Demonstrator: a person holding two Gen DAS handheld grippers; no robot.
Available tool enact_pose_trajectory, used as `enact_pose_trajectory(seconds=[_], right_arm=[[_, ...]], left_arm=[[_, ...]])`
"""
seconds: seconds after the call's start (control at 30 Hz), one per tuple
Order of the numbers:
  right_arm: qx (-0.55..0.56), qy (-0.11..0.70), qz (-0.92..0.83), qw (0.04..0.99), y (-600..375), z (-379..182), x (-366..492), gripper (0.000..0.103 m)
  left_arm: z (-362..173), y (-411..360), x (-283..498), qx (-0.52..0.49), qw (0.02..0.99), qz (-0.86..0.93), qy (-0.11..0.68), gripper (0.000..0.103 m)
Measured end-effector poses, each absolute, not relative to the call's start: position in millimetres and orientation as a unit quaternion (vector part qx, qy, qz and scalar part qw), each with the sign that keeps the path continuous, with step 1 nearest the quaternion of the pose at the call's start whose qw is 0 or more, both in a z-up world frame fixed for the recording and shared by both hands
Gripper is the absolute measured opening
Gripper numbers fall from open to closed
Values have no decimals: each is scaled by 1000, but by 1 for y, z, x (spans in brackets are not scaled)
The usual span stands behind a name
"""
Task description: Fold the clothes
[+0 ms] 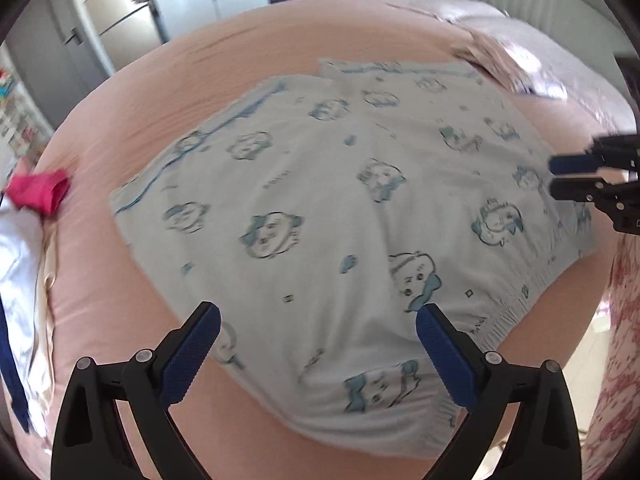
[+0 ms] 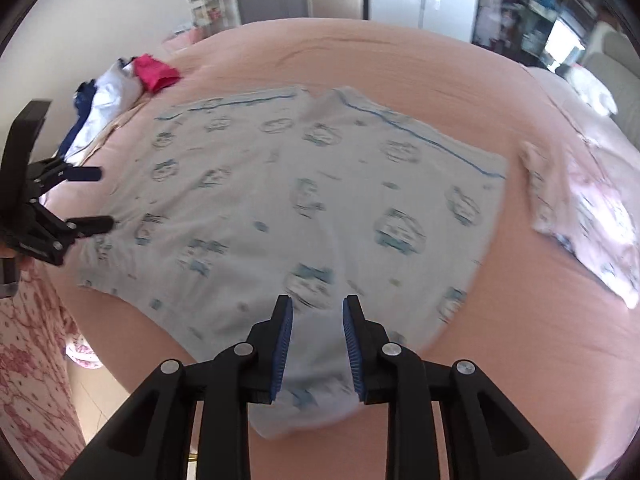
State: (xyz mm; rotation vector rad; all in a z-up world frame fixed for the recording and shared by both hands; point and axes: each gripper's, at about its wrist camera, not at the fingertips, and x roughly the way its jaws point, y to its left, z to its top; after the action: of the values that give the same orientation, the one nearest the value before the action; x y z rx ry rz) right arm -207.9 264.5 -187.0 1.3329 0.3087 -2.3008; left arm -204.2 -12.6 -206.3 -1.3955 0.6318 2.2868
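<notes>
Pink bedding (image 1: 168, 92) covers the bed that fills both views, and on it we see a pale blue pair of shorts (image 1: 332, 208) printed with small cartoon animals, spread flat with its dark blue hem lines on the far side and its gathered waistband towards the near edge. At the bed's left side we note a heap of clothes (image 2: 116, 92) in white, navy and bright pink, and at the right a folded pink garment (image 2: 588, 216) lying apart from the shorts. We find the left gripper (image 1: 318, 324) hovering over the near part of the shorts, its blue-padded fingers (image 1: 192, 356) standing wide apart with nothing caught between them. We find the right gripper (image 2: 318, 344) set much narrower, with a fold of the waistband between its blue pads; motion blur prevents us from telling whether the pads press on the cloth, though a gap shows on either side of the fold. Each gripper also appears at the edge of the other's view. A person's pink floral sleeve (image 2: 32, 360) shows at the near edge of the bed.
</notes>
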Motion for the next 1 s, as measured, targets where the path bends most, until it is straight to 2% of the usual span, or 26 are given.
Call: enact_pose_trajectory(seconds=[0.03, 0.1, 0.2, 0.3, 0.43, 0.57, 0.8, 0.83, 0.87, 0.9, 0.93, 1.0], right_arm=[[495, 137, -824, 237, 249, -197, -213, 29], [513, 183, -803, 241, 236, -217, -219, 29], [513, 152, -813, 230, 267, -211, -215, 32], [512, 86, -831, 200, 308, -197, -206, 36], [521, -40, -843, 128, 355, -198, -218, 37], [549, -145, -817, 97, 386, -212, -242, 37], [549, -250, -790, 109, 390, -229, -268, 36], [547, -264, -787, 108, 391, -231, -272, 35], [545, -274, -786, 105, 392, -232, -276, 24], [547, -279, -783, 101, 392, -233, -280, 7], [547, -283, -782, 99, 392, -233, -283, 4], [541, -284, -784, 109, 385, -226, -286, 4]], left_arm=[[-214, -7, -206, -503, 191, 804, 253, 101], [-214, -21, -205, -504, 195, 805, 245, 101], [-208, -57, -203, -520, 161, 808, 225, 100], [-194, -92, -201, -529, 148, 826, 127, 100], [-180, -103, -199, -523, 141, 840, 44, 100], [-172, -91, -195, -512, 146, 846, 27, 100], [-175, -94, -187, -522, 137, 842, 18, 100], [-175, -98, -185, -522, 135, 842, 13, 100], [-174, -101, -184, -523, 132, 842, 8, 100], [-173, -103, -183, -522, 130, 843, 3, 100], [-172, -106, -182, -521, 128, 844, 0, 100], [-169, -113, -179, -518, 125, 846, -8, 100]])
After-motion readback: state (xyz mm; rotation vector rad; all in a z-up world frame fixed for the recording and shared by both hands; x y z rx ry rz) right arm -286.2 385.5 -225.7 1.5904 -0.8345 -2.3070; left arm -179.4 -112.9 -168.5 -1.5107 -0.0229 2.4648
